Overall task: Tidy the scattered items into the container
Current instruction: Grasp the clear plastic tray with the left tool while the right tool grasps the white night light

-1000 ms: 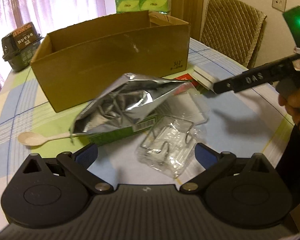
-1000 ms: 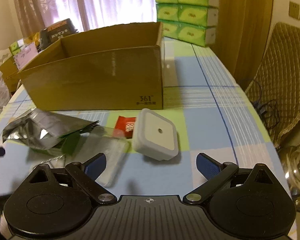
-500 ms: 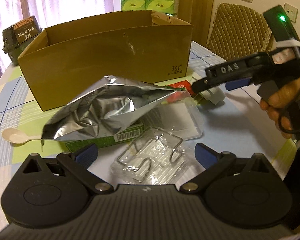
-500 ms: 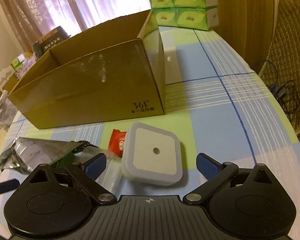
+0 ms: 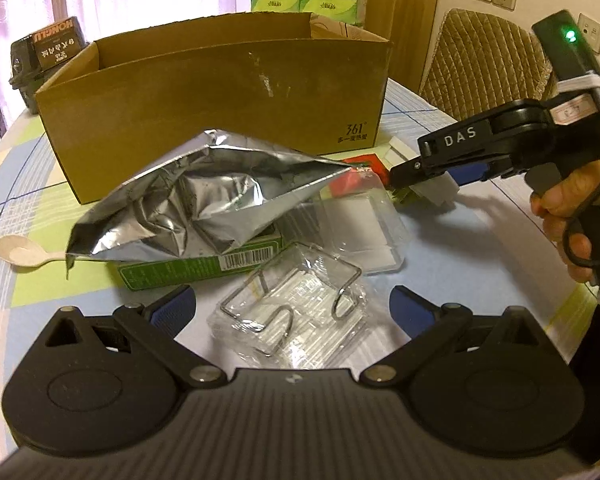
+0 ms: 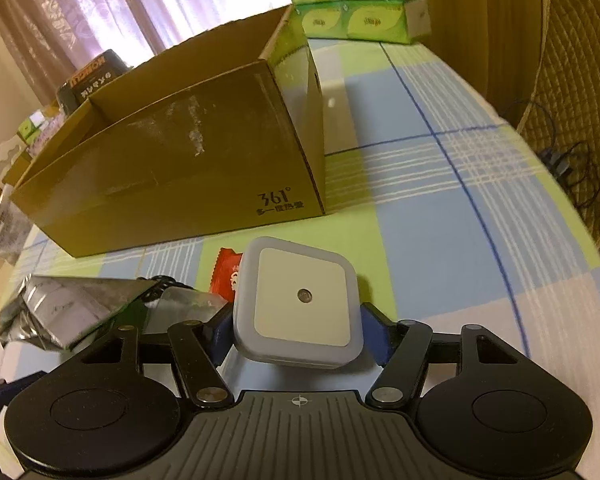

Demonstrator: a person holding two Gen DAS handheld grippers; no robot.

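Two hand-held grippers are in play, and your right hand-held gripper (image 6: 298, 334) has its blue pads pressed against both sides of the square white plastic night light with a small round sensor (image 6: 300, 304), pinching it low over the checked worktop (image 6: 440, 216). From the left wrist view, that gripper sits at about two o'clock, your hand (image 5: 568, 204) wrapped round its black handle. Your left hand-held gripper (image 5: 292, 306) is spread wide, fingers apart on either side of the clear plastic packet holding bent metal wire hooks (image 5: 296, 320), not touching it. At twelve o'clock stands the open brown cardboard box printed "361°" (image 5: 220, 92). In front of it a crumpled silver foil pouch (image 5: 196, 208) lies across a flat green carton with a barcode (image 5: 188, 272). A pale wooden spoon (image 5: 24, 250) rests at nine o'clock. A clear plastic tray (image 5: 360, 236) sits just beside the pouch, with a red sachet (image 6: 226, 276) touching the night light's left edge.
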